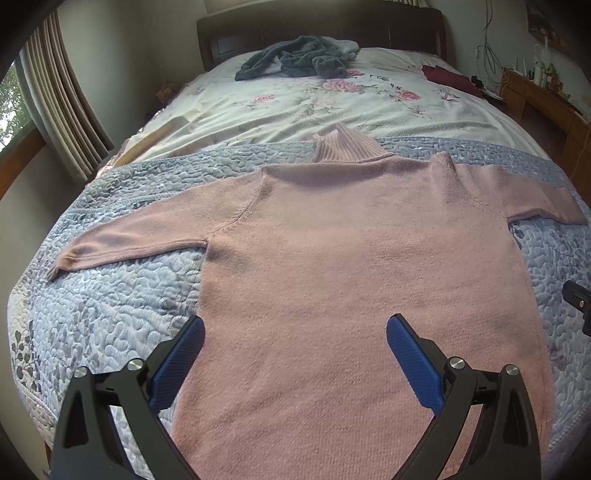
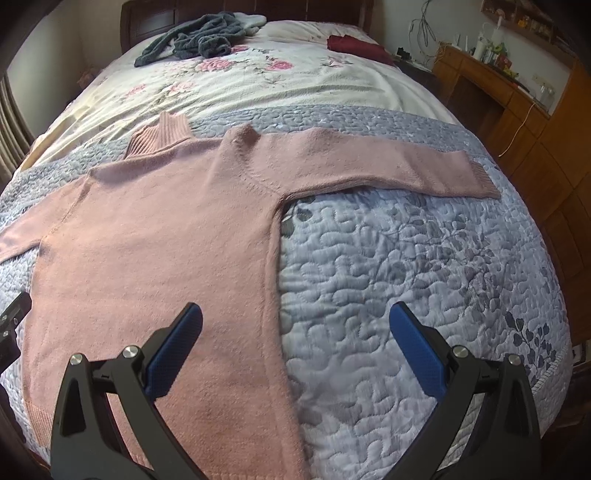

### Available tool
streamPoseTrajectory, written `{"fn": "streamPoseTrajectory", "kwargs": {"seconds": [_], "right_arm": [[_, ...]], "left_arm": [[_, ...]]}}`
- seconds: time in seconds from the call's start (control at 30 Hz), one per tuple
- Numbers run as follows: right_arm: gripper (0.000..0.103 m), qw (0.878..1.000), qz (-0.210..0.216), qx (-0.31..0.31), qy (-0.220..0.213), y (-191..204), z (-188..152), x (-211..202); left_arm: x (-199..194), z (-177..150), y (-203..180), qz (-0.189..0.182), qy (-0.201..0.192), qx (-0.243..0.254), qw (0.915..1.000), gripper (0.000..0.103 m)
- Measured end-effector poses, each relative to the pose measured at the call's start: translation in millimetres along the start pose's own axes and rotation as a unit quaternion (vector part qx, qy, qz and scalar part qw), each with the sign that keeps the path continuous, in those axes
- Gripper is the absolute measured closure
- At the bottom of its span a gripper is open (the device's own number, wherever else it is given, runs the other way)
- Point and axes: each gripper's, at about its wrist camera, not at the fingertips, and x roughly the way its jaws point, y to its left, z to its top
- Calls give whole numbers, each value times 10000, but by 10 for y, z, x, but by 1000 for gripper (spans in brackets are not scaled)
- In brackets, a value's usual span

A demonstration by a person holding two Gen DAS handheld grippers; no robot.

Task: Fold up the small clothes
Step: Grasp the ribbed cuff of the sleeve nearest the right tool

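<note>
As I look over both views, I find no brand, label or readable writing on any cloth or furniture. My task thing, the pink sweater (image 1: 332, 266), lies flat and spread on the grey-blue quilt (image 2: 406, 277) at the near end of the bed. Its ribbed turtleneck collar (image 1: 345, 146) points away from me toward the dark headboard (image 1: 321, 33), and its hem is nearest to me, so the body runs along the length of the bed. Both sleeves are stretched out sideways, so they make a long line across the bed; the right sleeve (image 2: 388, 166) ends with its cuff near the right edge of the quilt. I hold the left gripper (image 1: 295, 328) above the lower body of the sweater, its jaws wide apart and gripping nothing. I hold the right gripper (image 2: 295, 317) above the right side seam, one finger over the sweater and one over the quilt, also wide apart and with nothing between. Farther away, on the floral bedspread (image 1: 295, 107), a dark grey garment (image 1: 291, 59) lies crumpled near the headboard, and a dark red cloth (image 2: 354, 46) lies at the right side.
</note>
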Motion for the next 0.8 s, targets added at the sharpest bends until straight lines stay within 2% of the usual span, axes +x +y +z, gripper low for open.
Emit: {"fn": "streamPoseTrajectory", "kwargs": {"seconds": [0.1, 0.17, 0.3, 0.4, 0.43, 0.53, 0.73, 0.8], "right_arm": [[3, 9989, 116, 399, 213, -488, 286, 270], [3, 9964, 22, 746, 394, -894, 507, 496], [3, 9903, -220, 1257, 542, -1713, 954, 902], [3, 9788, 78, 1866, 844, -2295, 1186, 1214], [3, 9765, 4, 1969, 876, -2453, 1252, 1300], [3, 9733, -255, 2064, 972, -2772, 1398, 1518], [3, 9606, 121, 2513, 1183, -3119, 1467, 1874], [8, 9557, 201, 2663, 1235, -3204, 1472, 1981]], "left_arm": [[176, 295, -229, -86, -94, 84, 9999, 4], [300, 512, -394, -205, -151, 76, 9996, 4], [516, 890, -744, -212, -333, 145, 9991, 4], [690, 1098, -987, -312, -333, 180, 9988, 4], [748, 1150, -1055, -340, -315, 186, 9988, 4], [915, 1250, -1214, -387, -262, 202, 9987, 4], [1195, 1357, -1411, -456, -153, 127, 9988, 4], [1244, 1367, -1440, -468, -144, 110, 9987, 4]]}}
